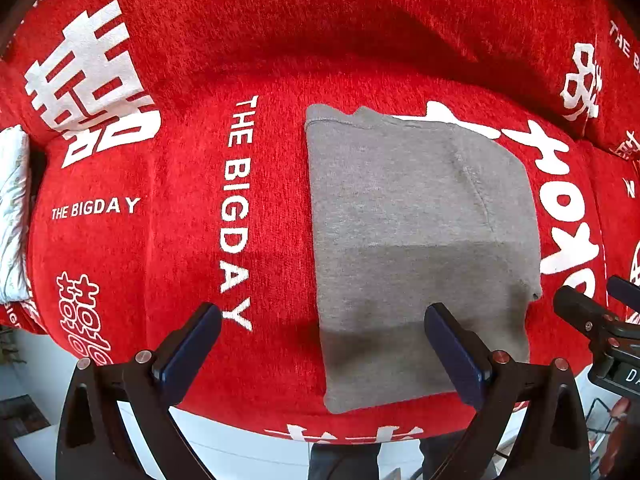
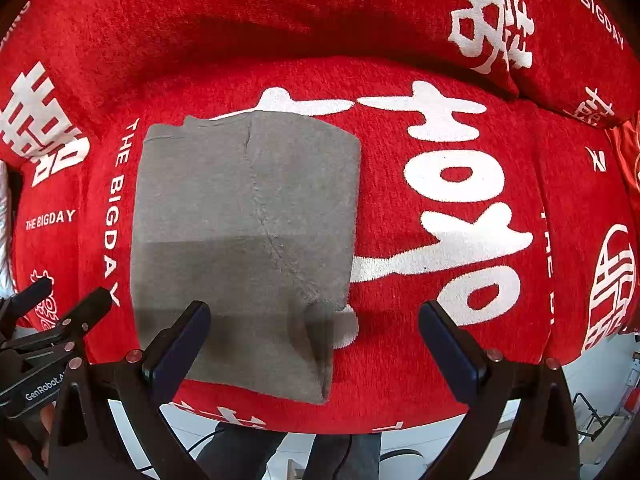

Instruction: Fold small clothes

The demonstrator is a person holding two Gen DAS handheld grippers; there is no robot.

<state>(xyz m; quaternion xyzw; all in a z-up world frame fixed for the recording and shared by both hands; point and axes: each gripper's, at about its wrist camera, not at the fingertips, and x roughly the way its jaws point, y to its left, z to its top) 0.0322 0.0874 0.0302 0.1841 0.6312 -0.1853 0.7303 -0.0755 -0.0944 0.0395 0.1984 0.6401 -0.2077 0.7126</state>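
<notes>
Two claws hang over a grey garment (image 1: 420, 240) that lies folded into a neat, near-square packet on a red sofa cover (image 1: 168, 240) printed with white lettering. The left claw (image 1: 324, 344) is spread wide and holds nothing; its right finger sits above the packet's near part, its left finger above bare red cloth. The right claw (image 2: 314, 340) is likewise spread and empty, with its left finger over the packet's near edge and its right finger well off to the side, above the white print. From the right wrist view the garment (image 2: 244, 220) lies ahead and to the left; from the left wrist view it lies ahead and to the right, so it sits between the two claws, nearer the person than the sofa back. A seam runs slantwise across the top layer, and a small flap pokes out at the near right corner. The folding looks almost done, judging by the tidy edges. The next move probably calls for either one last fold or tucking that loose corner flat.
</notes>
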